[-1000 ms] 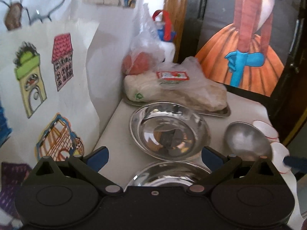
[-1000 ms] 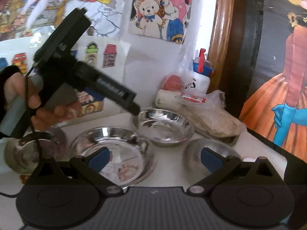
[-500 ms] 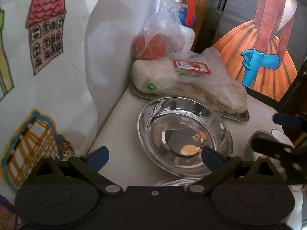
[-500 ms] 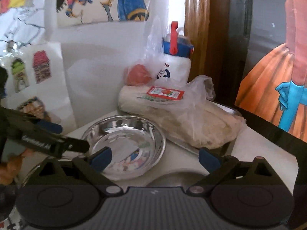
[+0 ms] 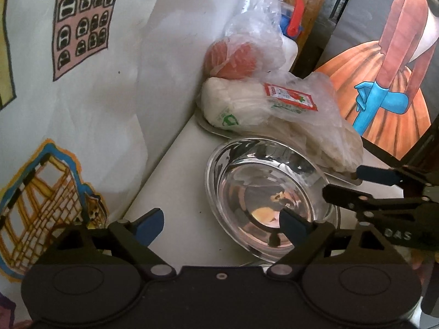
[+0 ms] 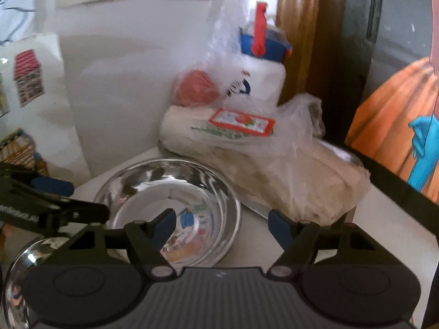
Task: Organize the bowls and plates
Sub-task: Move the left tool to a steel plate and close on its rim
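**Both grippers converging on the rear steel bowl, jaws closing, nothing gripped**

The steel bowl point(image 5: 270, 205) sat upright on the white bench point(image 5: 175, 170), close to the drawing-covered wall and touching or just short of the tray point(image 5: 211, 128) that carried the bagged food point(image 5: 277, 109). A second, nearer steel dish point(image 6: 24, 271) showed at the lower left of the right wrist view.

The left gripper point(image 5: 223, 220) had its jaws apart and closing. Its right finger overlapped the bowl's near inner wall in its own view, while its left finger stood over bare bench outside the rim. The near-left rim therefore lay between the fingers, though no pad could be seen pressing on metal.

The right gripper point(image 6: 222, 223) was likewise apart and closing. Its left finger lay over the bowl's interior and its right finger over the bench beside the tray, so the bowl's right rim fell between them. Contact could not be confirmed; this view was slightly blurred.

Key relation: the bowl lay ahead of and below both grippers, each angled downward, left gripper on the wall side, right gripper on the tray side. The bowl was round, so no long axis mattered; rim position did. Neither hand was clearly nearer.

Judgement: a two-sided rim pinch looked imminent. The thin, slick rim might slip, and the bag sat close to the right gripper's outer finger.
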`<state>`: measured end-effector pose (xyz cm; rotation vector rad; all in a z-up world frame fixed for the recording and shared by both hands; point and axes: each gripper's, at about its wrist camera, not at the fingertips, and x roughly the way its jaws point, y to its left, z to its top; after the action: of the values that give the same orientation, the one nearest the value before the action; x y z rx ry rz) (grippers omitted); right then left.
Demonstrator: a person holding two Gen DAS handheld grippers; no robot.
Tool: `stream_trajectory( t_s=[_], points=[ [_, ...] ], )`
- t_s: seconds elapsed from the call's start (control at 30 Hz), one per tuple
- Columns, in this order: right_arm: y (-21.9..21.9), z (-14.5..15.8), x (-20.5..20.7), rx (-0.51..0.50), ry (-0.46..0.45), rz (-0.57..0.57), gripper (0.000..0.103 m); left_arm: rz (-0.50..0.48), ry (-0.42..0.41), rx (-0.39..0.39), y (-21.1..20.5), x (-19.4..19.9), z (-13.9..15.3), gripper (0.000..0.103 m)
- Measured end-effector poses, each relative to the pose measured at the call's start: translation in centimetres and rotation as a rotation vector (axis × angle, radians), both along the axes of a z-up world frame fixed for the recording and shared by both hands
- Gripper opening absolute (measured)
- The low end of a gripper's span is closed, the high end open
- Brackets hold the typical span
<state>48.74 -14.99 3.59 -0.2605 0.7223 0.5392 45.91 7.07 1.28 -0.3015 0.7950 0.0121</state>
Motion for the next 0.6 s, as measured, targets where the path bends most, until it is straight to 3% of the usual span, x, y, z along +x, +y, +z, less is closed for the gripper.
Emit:
stream_trajectory(
  t_s=[0.27, 0.4, 0.6],
  points=[
    [0.5, -1.5, 2.1, -0.055, 0.066, -0.044, 0.057, 0.020, 0.027, -0.062, 0.6, 0.8, -0.9, 0.073],
    [0.5, -2.0, 2.8, -0.052, 0.103, -0.051, 0.050, 0.025, 0.048, -0.091, 0.9, 0.9, -1.3, 0.058],
    [0.3, -2.9, 3.4, -0.033, 0.164, -0.063, 0.030, 0.032, 0.066, -0.136, 1.4, 1.1, -1.6, 0.041]
  ],
)
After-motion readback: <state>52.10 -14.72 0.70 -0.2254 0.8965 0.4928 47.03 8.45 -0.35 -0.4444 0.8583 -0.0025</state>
